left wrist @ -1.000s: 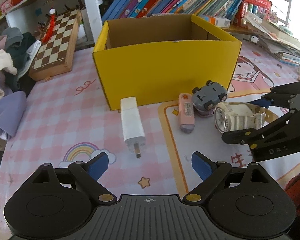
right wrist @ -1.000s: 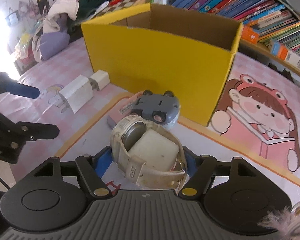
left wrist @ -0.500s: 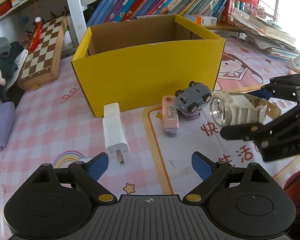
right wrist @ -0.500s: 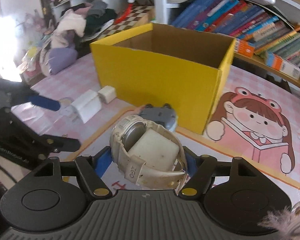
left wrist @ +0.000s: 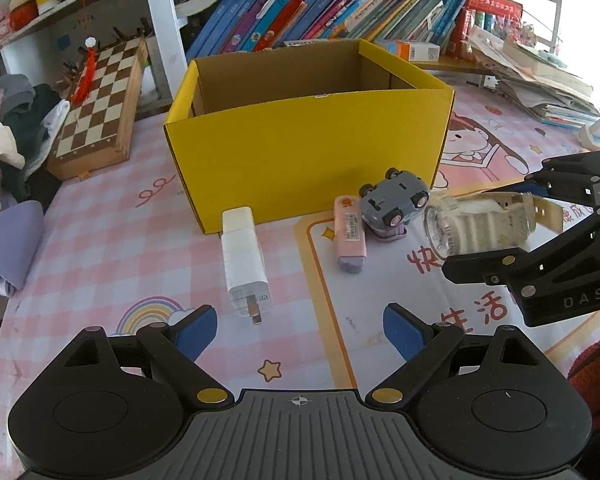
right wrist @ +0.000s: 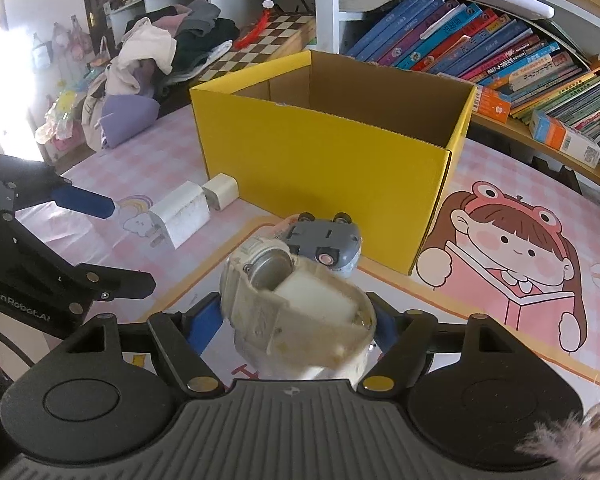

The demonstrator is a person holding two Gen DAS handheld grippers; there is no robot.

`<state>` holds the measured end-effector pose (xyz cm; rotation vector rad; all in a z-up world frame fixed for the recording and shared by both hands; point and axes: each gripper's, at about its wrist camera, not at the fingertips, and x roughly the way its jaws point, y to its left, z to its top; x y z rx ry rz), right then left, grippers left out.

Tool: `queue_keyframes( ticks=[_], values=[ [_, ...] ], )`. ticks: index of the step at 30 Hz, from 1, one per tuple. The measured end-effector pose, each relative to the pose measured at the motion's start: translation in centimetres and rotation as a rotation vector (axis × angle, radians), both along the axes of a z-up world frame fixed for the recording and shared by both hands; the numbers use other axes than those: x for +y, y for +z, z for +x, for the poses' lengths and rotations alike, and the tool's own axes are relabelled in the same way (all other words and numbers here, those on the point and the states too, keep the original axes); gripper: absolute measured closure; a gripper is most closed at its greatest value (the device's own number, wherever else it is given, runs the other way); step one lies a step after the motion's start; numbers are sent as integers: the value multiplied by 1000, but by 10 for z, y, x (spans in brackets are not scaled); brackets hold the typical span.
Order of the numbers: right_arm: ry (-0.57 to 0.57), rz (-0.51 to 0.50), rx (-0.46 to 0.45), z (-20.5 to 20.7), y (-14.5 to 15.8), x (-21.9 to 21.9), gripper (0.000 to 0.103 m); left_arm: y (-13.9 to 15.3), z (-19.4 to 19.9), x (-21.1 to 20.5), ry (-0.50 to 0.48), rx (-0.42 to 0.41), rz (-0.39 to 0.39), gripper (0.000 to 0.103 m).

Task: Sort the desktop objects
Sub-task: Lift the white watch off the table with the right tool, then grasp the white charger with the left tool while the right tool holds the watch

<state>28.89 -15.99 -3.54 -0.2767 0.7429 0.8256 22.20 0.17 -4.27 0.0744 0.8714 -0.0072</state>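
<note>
Clamped between our right gripper's [right wrist: 300, 322] blue pads, the white watch [right wrist: 296, 312] rides clear of the mat, its metal case back turned up toward the camera and its strap looped round a pale cushion block. From the left wrist view the same watch [left wrist: 480, 226] hangs out ahead of the black fingers, motion-blurred, with the loose strap end sticking out behind. Our left gripper [left wrist: 300, 330] has its jaws spread wide and holds nothing; it hovers low over the pink checked tablecloth [left wrist: 100, 240], just short of the white charger [left wrist: 244, 264], whose prongs point back at us.

Beyond the jaws, a grey toy car [left wrist: 394, 204] lies wheels-up on a small purple piece, and a pink eraser [left wrist: 350, 236] lies just beside it. A smaller white plug cube [right wrist: 222, 190] rests against the yellow box [left wrist: 308, 152], which stands open-topped just behind all of these.

We judge the watch is bound for that box. The grip looks to be on the rounded, springy strap loop, so the watch could twist or squirt out. If we carry it too low, the near wall of the box could catch the dangling strap, or the car below could get clipped.
</note>
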Motion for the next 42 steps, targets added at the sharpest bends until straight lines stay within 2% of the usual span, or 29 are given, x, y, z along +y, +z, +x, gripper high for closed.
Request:
queue_keyframes(
  ticks=[2, 4, 9, 14, 21, 24, 28, 33, 36, 37, 42],
  values=[
    [2, 15, -4, 0, 2, -1, 41, 1, 0, 1, 0, -4, 1, 11],
    [8, 28, -7, 0, 4, -1, 47, 1, -1, 2, 3, -6, -1, 11],
    [9, 14, -21, -2, 4, 3, 46, 3, -1, 5, 3, -12, -1, 11],
    [-20, 4, -19, -1, 4, 3, 40, 3, -2, 7, 4, -15, -3, 11],
    [-40, 7, -29, -1, 5, -1, 42, 4, -2, 7, -4, -23, -4, 11],
    [-12, 15, -30, -4, 5, 1, 61, 3, -1, 7, -5, -21, -8, 11],
    [25, 6, -44, -9, 6, 5, 63, 2, 0, 7, -9, -19, -11, 11],
    [34, 12, -18, -6, 4, 7, 63, 2, 0, 6, -23, -21, -12, 11],
    [57, 19, -13, -7, 5, 11, 72, 1, 0, 5, -37, -22, -7, 11],
    [69, 20, -12, -8, 5, 12, 84, 1, 0, 4, -41, -22, -5, 11],
    [99, 32, -22, -12, 7, 17, 93, 0, 0, 8, -28, -20, -11, 11]
  ],
)
